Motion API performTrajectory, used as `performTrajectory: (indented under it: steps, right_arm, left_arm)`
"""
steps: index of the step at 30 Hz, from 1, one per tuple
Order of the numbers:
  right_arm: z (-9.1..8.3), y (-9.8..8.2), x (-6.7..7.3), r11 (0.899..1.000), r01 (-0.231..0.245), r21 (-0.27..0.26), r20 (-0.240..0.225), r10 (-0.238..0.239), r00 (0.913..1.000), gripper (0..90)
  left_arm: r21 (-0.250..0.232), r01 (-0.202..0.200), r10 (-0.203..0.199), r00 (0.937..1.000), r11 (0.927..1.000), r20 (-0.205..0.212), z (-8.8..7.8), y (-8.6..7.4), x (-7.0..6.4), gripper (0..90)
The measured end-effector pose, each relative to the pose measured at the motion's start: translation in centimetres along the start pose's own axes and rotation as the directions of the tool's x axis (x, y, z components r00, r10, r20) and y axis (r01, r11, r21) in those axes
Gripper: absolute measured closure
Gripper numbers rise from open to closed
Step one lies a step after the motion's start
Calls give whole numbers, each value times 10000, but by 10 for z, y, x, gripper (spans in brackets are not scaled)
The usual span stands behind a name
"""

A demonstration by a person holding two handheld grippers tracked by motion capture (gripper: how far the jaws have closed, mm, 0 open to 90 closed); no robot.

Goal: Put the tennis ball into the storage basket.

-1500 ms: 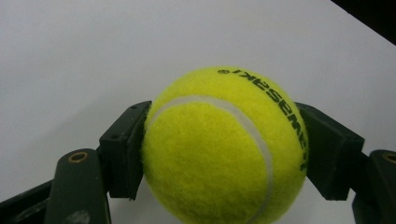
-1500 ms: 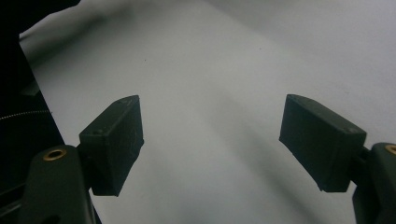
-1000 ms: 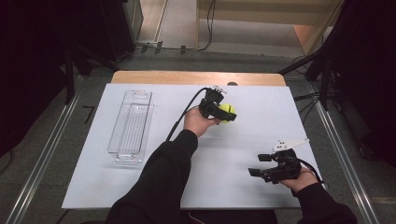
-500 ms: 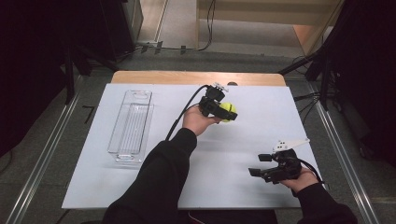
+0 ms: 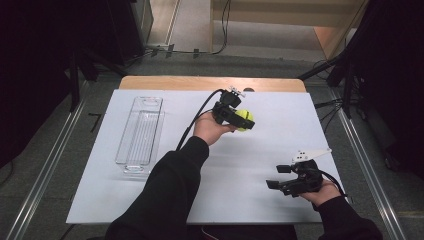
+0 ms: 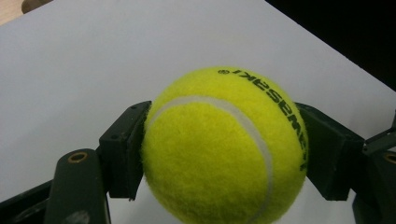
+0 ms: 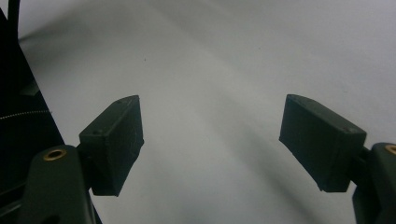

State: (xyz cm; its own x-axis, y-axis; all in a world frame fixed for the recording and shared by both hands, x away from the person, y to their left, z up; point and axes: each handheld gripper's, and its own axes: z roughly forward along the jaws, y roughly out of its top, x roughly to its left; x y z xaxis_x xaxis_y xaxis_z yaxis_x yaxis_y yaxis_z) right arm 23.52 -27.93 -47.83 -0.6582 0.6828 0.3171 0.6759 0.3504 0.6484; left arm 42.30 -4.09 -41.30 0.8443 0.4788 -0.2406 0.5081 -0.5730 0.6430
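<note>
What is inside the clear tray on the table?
Nothing shows inside the tray; its ribbed bottom looks bare. The ball is apart from it, clamped in the left gripper.

A white rectangular mat [image 5: 280,150] is laid on the wooden table [image 5: 210,83]. On the mat's left part a clear plastic oblong tray [image 5: 140,131] is set lengthwise, near to far. A yellow felt tennis ball [image 5: 244,119] is held right of the tray, toward the far edge, between the jaws of the left gripper [image 5: 239,120]. The right gripper [image 5: 273,184] is placed at the near right, well apart from the ball.
</note>
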Motion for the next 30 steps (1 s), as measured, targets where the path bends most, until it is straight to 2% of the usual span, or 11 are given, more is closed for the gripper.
performTrajectory:
  steps: [3, 10, 30]
  right_arm:
    - [0, 0, 0, 10000, -6, -8, 0, 6, 10000, 196]
    - [0, 0, 0, 10000, -18, 2, 10, 18, 10000, 197]
    - [0, 0, 0, 10000, 6, -59, -14, -7, 10000, 197]
  left_arm:
    - [-85, -112, 110, 9998, 9999, -144, -2, 0, -2, 270]
    - [111, -145, 146, 9999, 9998, -52, -4, 0, -5, 270]
    - [85, -184, 184, 9998, 9998, 11, -16, -6, -5, 270]
